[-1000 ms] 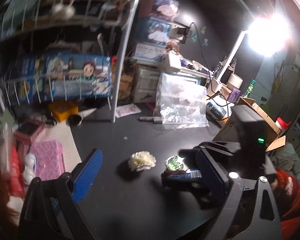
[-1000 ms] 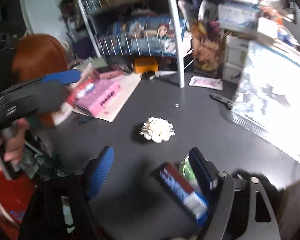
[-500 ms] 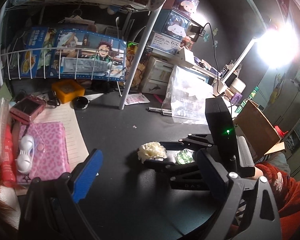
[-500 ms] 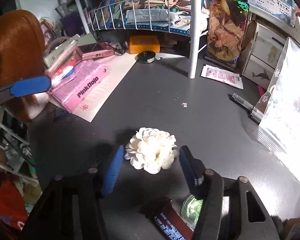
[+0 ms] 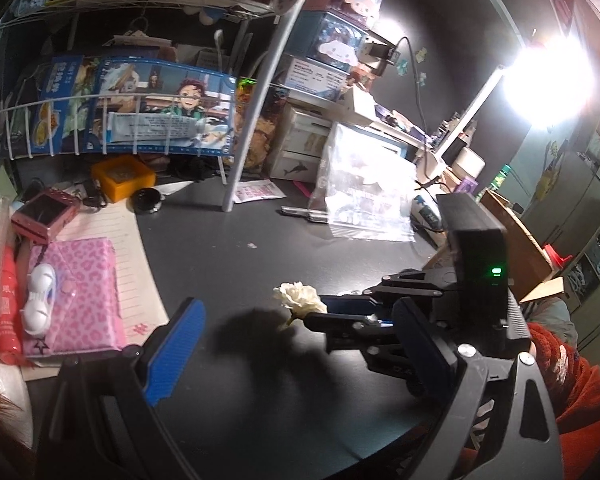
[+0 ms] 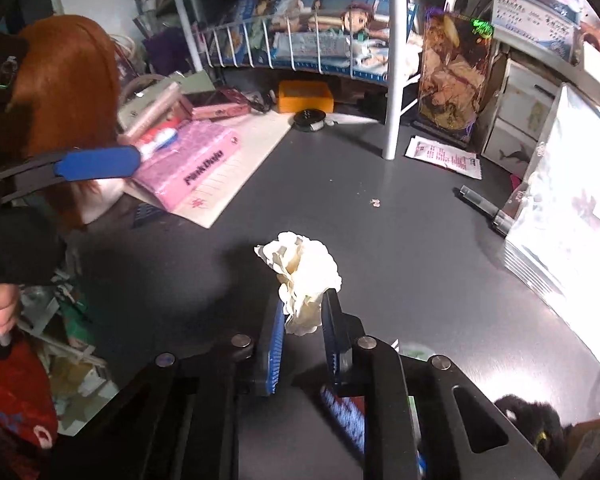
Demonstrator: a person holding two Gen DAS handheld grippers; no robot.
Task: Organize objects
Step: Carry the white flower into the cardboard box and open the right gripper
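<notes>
A cream-white fabric flower (image 6: 306,272) is pinched between the blue pads of my right gripper (image 6: 302,320) and held just above the black desk (image 6: 400,248). In the left wrist view the same flower (image 5: 296,298) sticks out of the right gripper's tips (image 5: 324,312) at centre right. My left gripper (image 5: 288,344) is open and empty, low over the desk, with the flower between and beyond its fingers. A small green-topped round item and a blue-labelled tube (image 6: 344,416) lie under the right gripper, mostly hidden.
A pink leopard pouch (image 5: 76,300) with a white lens case (image 5: 40,300) lies on a notepad at left. A white wire rack post (image 5: 240,152), orange box (image 5: 122,176), clear plastic bag (image 5: 364,196) and pens (image 5: 304,214) stand behind. A cardboard box (image 5: 516,236) is at right.
My right gripper moved in around the flower, closed on it and lifted it off the desk. My left gripper stayed open and shifted slightly.
</notes>
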